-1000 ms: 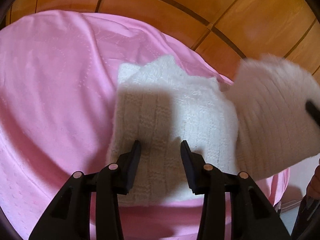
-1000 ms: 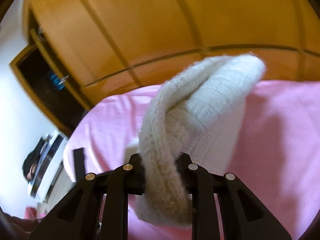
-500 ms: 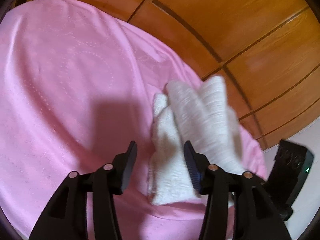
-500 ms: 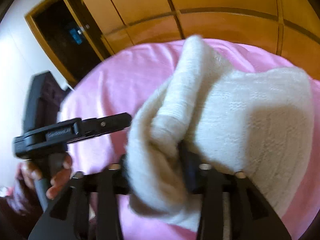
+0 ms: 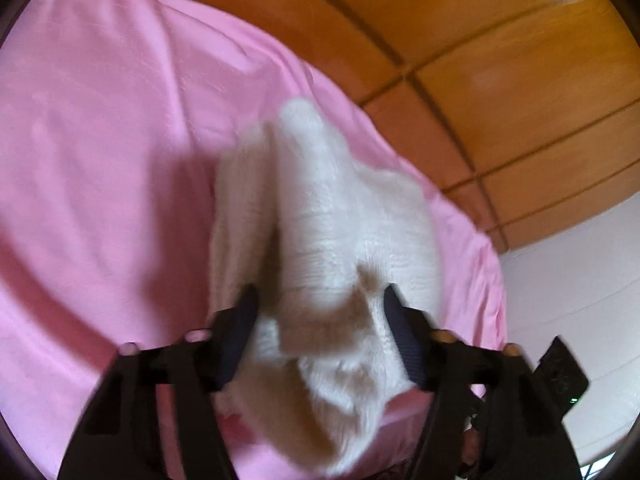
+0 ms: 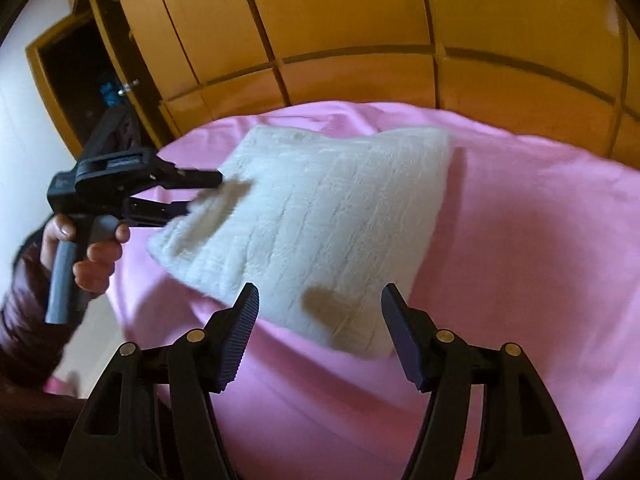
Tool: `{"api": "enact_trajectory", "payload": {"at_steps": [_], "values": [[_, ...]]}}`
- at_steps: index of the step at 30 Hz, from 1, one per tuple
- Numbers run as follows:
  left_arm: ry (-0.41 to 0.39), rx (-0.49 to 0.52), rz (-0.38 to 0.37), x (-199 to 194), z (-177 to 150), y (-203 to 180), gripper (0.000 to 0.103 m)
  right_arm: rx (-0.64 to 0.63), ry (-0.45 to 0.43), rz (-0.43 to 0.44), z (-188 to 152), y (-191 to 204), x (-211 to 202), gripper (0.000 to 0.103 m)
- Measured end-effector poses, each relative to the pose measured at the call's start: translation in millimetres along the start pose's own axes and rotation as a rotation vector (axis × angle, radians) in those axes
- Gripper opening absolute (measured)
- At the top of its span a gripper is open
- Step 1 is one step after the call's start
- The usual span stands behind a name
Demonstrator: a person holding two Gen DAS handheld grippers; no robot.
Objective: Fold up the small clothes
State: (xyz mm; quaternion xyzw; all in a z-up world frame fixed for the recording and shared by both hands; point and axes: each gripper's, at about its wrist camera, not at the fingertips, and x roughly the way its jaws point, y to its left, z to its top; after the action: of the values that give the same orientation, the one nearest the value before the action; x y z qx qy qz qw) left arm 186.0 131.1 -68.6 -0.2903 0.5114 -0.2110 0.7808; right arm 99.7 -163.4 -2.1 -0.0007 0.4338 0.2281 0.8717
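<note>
Two grippers in frame over one white knit garment point(image 6: 320, 220) lying folded on a pink bedsheet point(image 6: 520, 280). Right gripper point(image 6: 319, 320): jaws spread wide, released, nothing between them; its fingertips point(image 6: 248, 304) sit just above the garment's near edge, not touching as far as the view shows. Left gripper point(image 6: 200, 196), seen from the right wrist camera at the garment's left corner, held by a hand point(image 6: 84, 248) on a grey handle. In the left wrist view the left gripper point(image 5: 320, 312) has jaws apart with a bunched fold of the garment point(image 5: 328, 240) lying between them; motion blur is heavy, and whether the pads actually press the cloth cannot be told.

Surroundings: wooden wardrobe panels point(image 6: 340, 40) run close behind the far edge of the bed; one wardrobe door point(image 6: 76, 72) at far left stands open on a dark interior, contents not legible. A pale wall point(image 5: 580, 280) shows beyond the bed's right edge in the left wrist view.

Open room: bare pink sheet extends to the right of the garment and in front of it toward the right gripper. The sheet's left edge drops off just under the left gripper's hand. The garment's left corner overlaps the left gripper's tips and is lifted slightly off the sheet.
</note>
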Motion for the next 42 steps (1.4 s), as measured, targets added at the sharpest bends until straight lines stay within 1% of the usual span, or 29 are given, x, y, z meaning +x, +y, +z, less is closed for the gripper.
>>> {"api": "enact_trajectory", "payload": {"at_steps": [1, 2, 4, 6, 7, 8, 9, 11, 12, 13, 14, 15, 16, 18, 21, 23, 25, 27, 28, 29, 31, 33, 35, 37, 38, 40, 41, 42], "values": [[0.006, 0.012, 0.034, 3, -4, -4, 0.02, -0.008, -0.007, -0.005, 4, 2, 3, 0.064], [-0.007, 0.027, 0.061, 4, -5, -8, 0.015, -0.027, -0.019, -0.019, 8, 6, 7, 0.064], [-0.082, 0.081, 0.133, -4, -12, -15, 0.013, -0.064, -0.015, -0.03, 14, 13, 22, 0.062], [-0.098, 0.084, 0.21, 0, -20, -9, 0.013, -0.071, 0.088, -0.022, 14, 20, 58, 0.055], [-0.087, 0.089, 0.258, 6, -24, -5, 0.013, -0.066, 0.142, -0.042, 4, 20, 79, 0.054], [-0.077, 0.105, 0.304, 15, -28, -1, 0.016, -0.064, 0.159, -0.049, -3, 18, 89, 0.054], [-0.077, 0.111, 0.347, 23, -35, 2, 0.023, -0.061, 0.154, -0.056, -12, 18, 97, 0.054], [-0.124, 0.127, 0.378, 17, -42, 1, 0.027, -0.052, 0.109, -0.065, -15, 19, 93, 0.054], [-0.16, 0.139, 0.405, 11, -45, -9, 0.036, -0.037, 0.105, -0.058, -13, 18, 90, 0.054], [-0.187, 0.146, 0.429, 6, -45, -13, 0.04, -0.032, 0.102, -0.052, -11, 17, 86, 0.054], [-0.222, 0.161, 0.456, 1, -46, -21, 0.043, -0.034, 0.096, -0.049, -7, 15, 81, 0.054], [-0.26, 0.191, 0.483, -6, -47, -32, 0.042, -0.034, 0.088, -0.037, -3, 14, 74, 0.054], [-0.275, 0.209, 0.496, -9, -47, -38, 0.041, -0.034, 0.079, -0.023, -1, 13, 67, 0.054], [-0.299, 0.237, 0.528, -13, -47, -45, 0.041, -0.029, 0.033, 0.003, 11, 11, 47, 0.054], [-0.32, 0.25, 0.548, -16, -45, -53, 0.042, 0.019, -0.046, 0.004, 41, -3, 31, 0.054], [-0.33, 0.269, 0.557, -19, -45, -54, 0.045, 0.03, -0.078, -0.037, 62, -11, 33, 0.054], [-0.322, 0.279, 0.556, -16, -46, -54, 0.045, 0.029, -0.091, -0.078, 81, -15, 42, 0.054], [-0.319, 0.271, 0.559, -14, -46, -52, 0.045, 0.035, -0.078, -0.091, 95, -18, 59, 0.054], [-0.315, 0.267, 0.561, -12, -44, -50, 0.045, 0.026, -0.063, -0.111, 98, -18, 69, 0.054], [-0.31, 0.26, 0.562, -9, -42, -48, 0.045, 0.018, -0.026, -0.134, 97, -23, 83, 0.054], [-0.299, 0.252, 0.564, -1, -39, -45, 0.045, 0.025, 0.037, -0.153, 92, -25, 109, 0.054], [-0.285, 0.248, 0.574, 4, -40, -41, 0.045, 0.012, 0.029, -0.189, 86, -24, 124, 0.054], [-0.279, 0.249, 0.578, 6, -40, -38, 0.046, 0.044, 0.015, -0.179, 87, -25, 122, 0.054], [-0.279, 0.249, 0.578, 7, -40, -36, 0.049, 0.04, -0.003, -0.165, 86, -24, 114, 0.054], [-0.277, 0.245, 0.569, 7, -40, -34, 0.05, 0.038, -0.008, -0.158, 85, -25, 109, 0.056], [-0.278, 0.243, 0.564, 6, -40, -33, 0.054, 0.048, -0.017, -0.131, 84, -27, 101, 0.065], [-0.28, 0.242, 0.563, 6, -40, -33, 0.056, 0.065, -0.027, -0.105, 84, -29, 96, 0.072], [-0.28, 0.239, 0.559, 6, -40, -32, 0.056, 0.079, -0.037, -0.09, 83, -31, 91, 0.075]]}}
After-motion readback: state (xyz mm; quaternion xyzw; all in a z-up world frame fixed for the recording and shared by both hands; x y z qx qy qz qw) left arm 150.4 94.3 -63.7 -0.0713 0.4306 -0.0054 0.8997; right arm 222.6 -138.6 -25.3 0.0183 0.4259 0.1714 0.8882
